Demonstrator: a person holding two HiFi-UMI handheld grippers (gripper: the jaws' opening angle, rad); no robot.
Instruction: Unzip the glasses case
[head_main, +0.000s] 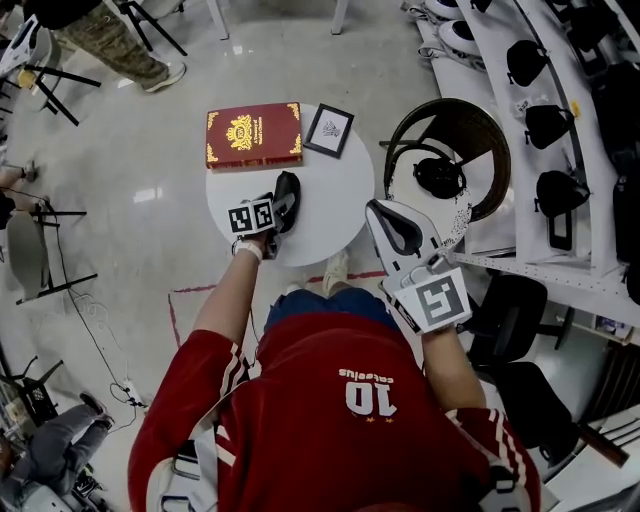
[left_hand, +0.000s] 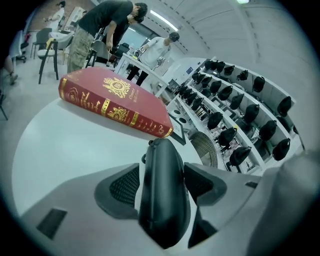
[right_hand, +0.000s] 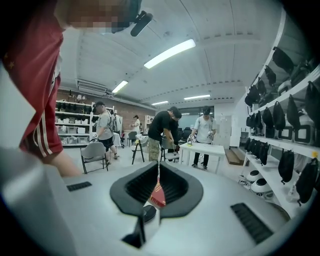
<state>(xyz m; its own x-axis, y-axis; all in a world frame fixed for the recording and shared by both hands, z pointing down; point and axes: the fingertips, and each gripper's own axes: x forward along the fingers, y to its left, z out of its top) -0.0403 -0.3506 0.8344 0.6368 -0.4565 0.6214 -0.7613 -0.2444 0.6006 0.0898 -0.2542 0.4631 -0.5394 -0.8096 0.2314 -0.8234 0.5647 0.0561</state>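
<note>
Centrally, a round white bench (head_main: 340, 205) stands on a pale glossy floor (head_main: 120, 160), with white shelves (head_main: 535, 215) of black gear along the right; a red book (head_main: 253, 136) lies on the bench's far left, a small framed picture (head_main: 329, 129) just right of it; the black glasses case (head_main: 289, 188) is up on its edge by the near-left rim; the left gripper (head_main: 284, 208) angles down from the near side, jaws clamped on the case's two sides; the right gripper (head_main: 380, 215) hangs off the bench to the right, jaws closed together
</note>
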